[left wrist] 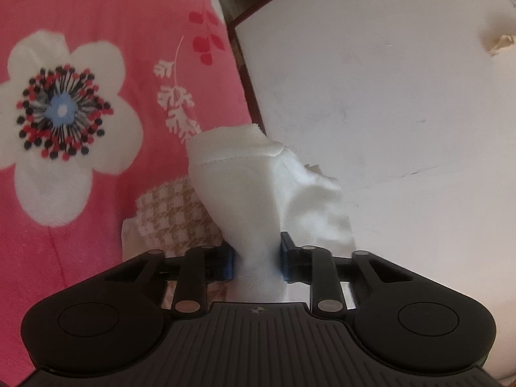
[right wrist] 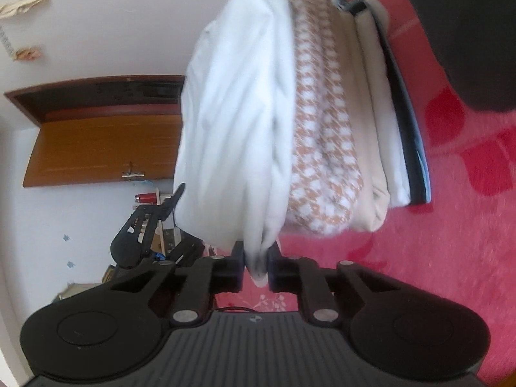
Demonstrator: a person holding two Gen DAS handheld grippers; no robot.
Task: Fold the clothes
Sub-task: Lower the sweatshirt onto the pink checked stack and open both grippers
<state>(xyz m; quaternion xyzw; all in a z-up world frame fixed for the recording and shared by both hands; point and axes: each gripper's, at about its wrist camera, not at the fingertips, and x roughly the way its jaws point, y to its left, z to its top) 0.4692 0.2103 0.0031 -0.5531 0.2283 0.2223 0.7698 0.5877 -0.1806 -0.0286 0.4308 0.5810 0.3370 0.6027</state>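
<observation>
A white fleece garment is bunched between the pads of my left gripper, which is shut on it; its hemmed edge stands up above the fingers. In the right wrist view the same white garment hangs in long folds, and my right gripper is shut on its lower edge. Right beside it, a brown-and-white houndstooth garment tops a stack of folded clothes on the pink bedspread. A bit of the houndstooth garment also shows under the left gripper.
The pink floral bedspread fills the left of the left wrist view, with a white wall beyond the bed's edge. The right wrist view, rolled sideways, shows a brown wooden door, the other gripper and clutter.
</observation>
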